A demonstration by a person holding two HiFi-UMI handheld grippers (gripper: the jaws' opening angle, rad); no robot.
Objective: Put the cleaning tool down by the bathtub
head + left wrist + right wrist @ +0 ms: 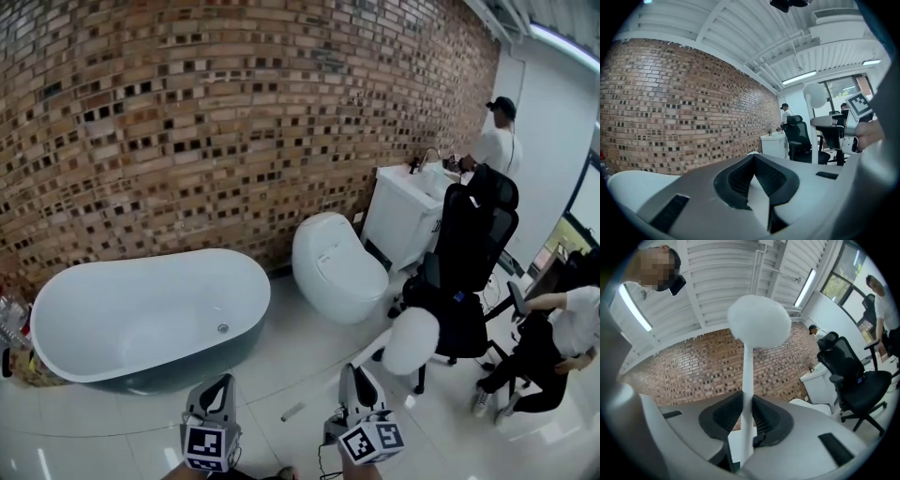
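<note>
The cleaning tool is a white stick with a round fluffy white head point(759, 326). My right gripper point(747, 405) is shut on its stick, which stands up between the pads. In the head view the tool's head point(411, 342) hangs over the floor to the right of my right gripper point(361, 398). The white oval bathtub point(141, 314) lies at the left against the brick wall. My left gripper point(216, 398) hovers in front of the tub with its jaws shut and nothing in them. In the left gripper view the tool point(815, 95) shows at the right.
A white toilet point(337, 267) stands right of the tub, with a white sink cabinet point(403, 211) behind it. A black office chair point(469, 262) is beside the tool. One person stands at the sink and another sits at the far right. A small object point(292, 411) lies on the floor.
</note>
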